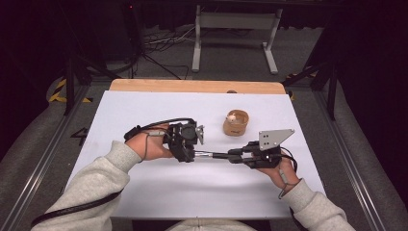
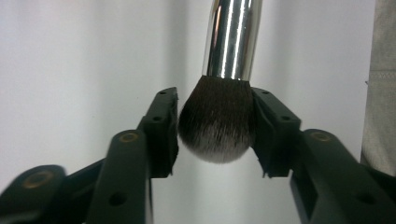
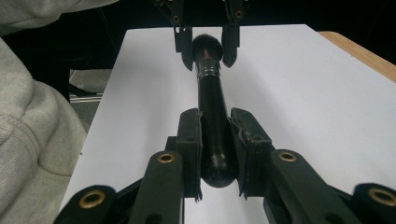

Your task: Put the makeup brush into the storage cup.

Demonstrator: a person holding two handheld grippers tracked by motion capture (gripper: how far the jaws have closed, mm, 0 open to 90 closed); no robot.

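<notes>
A makeup brush (image 1: pixel 214 155) with a black handle, silver ferrule and dark bristle head lies level between my two grippers, just above the white table. My right gripper (image 1: pixel 236 156) is shut on the rounded end of the handle (image 3: pixel 215 158), its pads tight on both sides. My left gripper (image 1: pixel 196 154) faces it from the left. The left gripper's pads (image 2: pixel 163 126) touch both sides of the bristle head (image 2: pixel 217 121), which looks barely squashed. In the right gripper view, the left gripper (image 3: pixel 207 46) brackets the brush tip at the far end.
A small round wooden cup (image 1: pixel 235 122) with something pale inside stands behind the brush, right of centre. The white sheet (image 1: pixel 144 110) covers the table, with a wooden edge (image 1: pixel 192 85) at the back. Grey sleeves reach in from the bottom.
</notes>
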